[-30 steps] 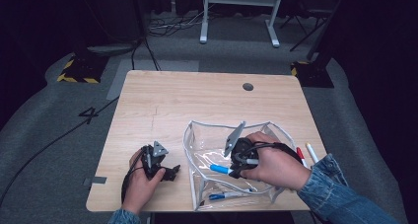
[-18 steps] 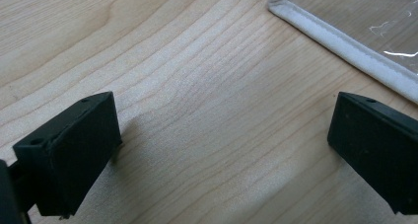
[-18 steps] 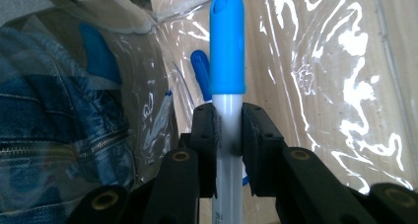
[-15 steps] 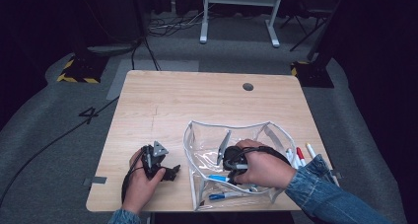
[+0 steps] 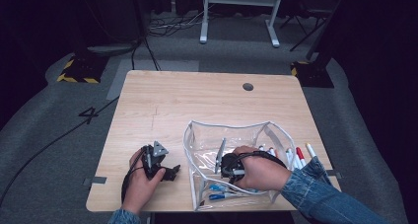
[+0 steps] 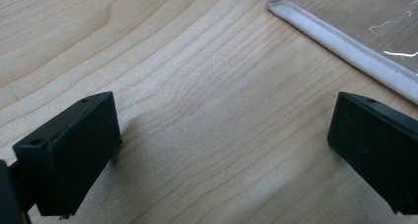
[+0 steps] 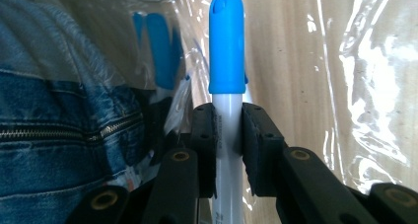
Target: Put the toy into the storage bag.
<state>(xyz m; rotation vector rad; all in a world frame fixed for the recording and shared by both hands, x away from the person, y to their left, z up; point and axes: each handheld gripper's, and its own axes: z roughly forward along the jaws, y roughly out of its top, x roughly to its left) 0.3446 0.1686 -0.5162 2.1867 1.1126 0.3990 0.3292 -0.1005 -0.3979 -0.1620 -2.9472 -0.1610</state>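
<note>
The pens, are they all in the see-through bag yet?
Not yet. Some blue pens already lie inside the clear bag. The right claw grips a blue-capped pen inside it. More pens wait beside the bag. The left claw rests open.

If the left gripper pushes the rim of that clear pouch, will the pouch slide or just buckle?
The clear pouch will probably buckle first: its film walls look thin and wrinkled, and the white rim already bows. It also seems light, holding a few blue-capped markers, so it may then slide on the smooth wooden table.
</note>
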